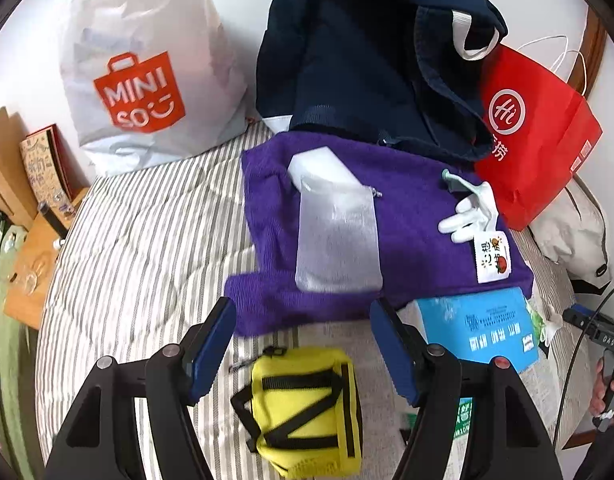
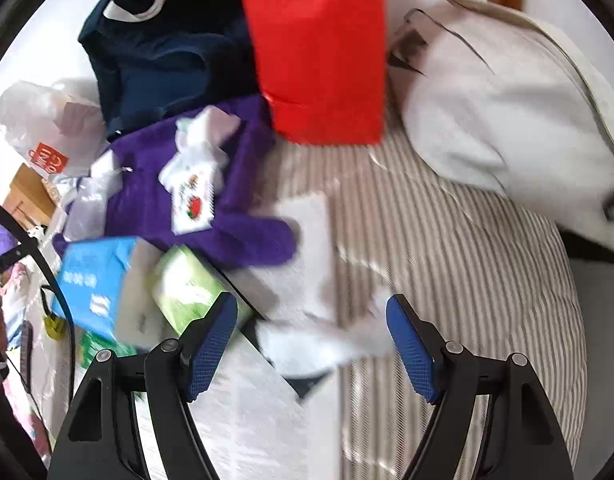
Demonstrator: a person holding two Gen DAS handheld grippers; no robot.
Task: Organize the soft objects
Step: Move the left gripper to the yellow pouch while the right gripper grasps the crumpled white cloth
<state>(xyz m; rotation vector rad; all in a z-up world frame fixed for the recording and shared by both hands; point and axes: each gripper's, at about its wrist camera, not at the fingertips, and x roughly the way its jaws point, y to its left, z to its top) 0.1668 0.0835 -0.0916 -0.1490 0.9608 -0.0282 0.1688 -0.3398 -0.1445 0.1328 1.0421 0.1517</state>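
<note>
Left wrist view: my left tongs (image 1: 303, 344) stand wide, holding nothing, above a yellow pouch (image 1: 307, 408) on the striped bed (image 1: 147, 232). Just beyond lies a purple bag (image 1: 419, 232) carrying a frosted pouch (image 1: 337, 240), a white glove (image 1: 471, 216) and a sewn label (image 1: 493, 260). A navy backpack (image 1: 367, 60) sits behind it, a white Miniso bag (image 1: 147, 72) to its left, a red bag (image 1: 535, 136) to its right. A blue packet (image 1: 479, 324) touches the purple bag's near corner.

Right wrist view, blurred: my right tongs (image 2: 311, 344) stand wide, holding nothing, over a white cloth (image 2: 319, 344) and papers (image 2: 247, 412). To the left lie a green packet (image 2: 187, 288), the blue packet (image 2: 95, 276) and the purple bag (image 2: 235, 216); a white pillow (image 2: 499, 112) lies at far right.
</note>
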